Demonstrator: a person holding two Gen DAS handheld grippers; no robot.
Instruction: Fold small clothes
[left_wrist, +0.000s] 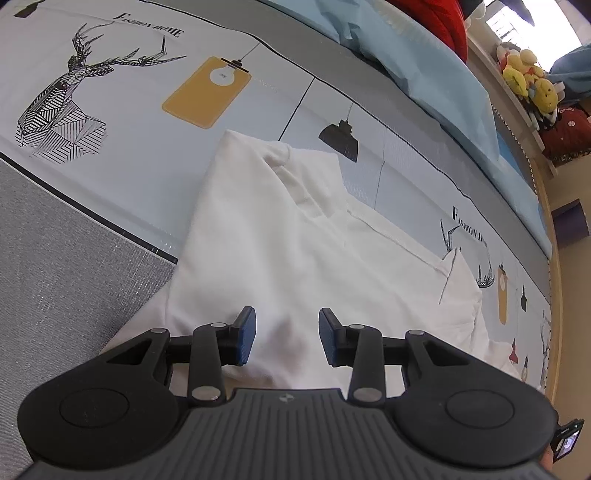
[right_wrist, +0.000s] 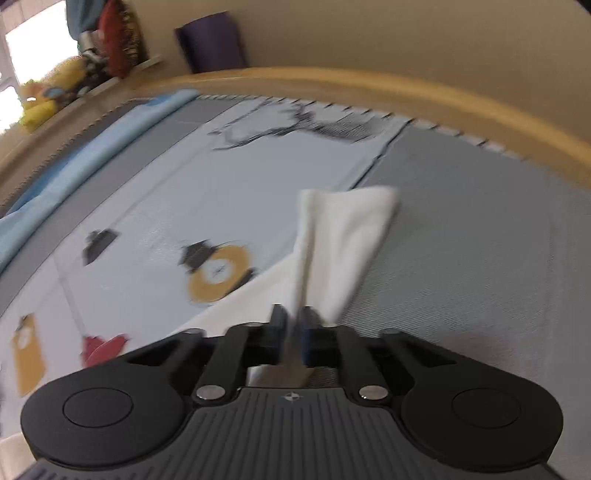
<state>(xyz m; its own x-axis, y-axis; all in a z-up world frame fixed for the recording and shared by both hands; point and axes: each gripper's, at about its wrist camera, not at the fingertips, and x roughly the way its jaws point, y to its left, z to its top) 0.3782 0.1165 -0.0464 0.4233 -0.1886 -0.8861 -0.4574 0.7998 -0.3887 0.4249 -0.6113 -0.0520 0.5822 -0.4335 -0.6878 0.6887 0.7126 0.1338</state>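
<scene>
White garment (left_wrist: 295, 240) is spread on the bed (left_wrist: 55, 277) for folding; its sleeve (right_wrist: 343, 236) is pinched by the right tongs (right_wrist: 293, 325), while the left tongs (left_wrist: 287, 336) are held spread, low in frame.

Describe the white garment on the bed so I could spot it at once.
Look at the bed sheet printed with deer and hanging lamps. In its middle lies the white garment, plain and rumpled. It is the only unprinted white cloth there, unlike the light blue blanket bunched along the far edge.
</scene>
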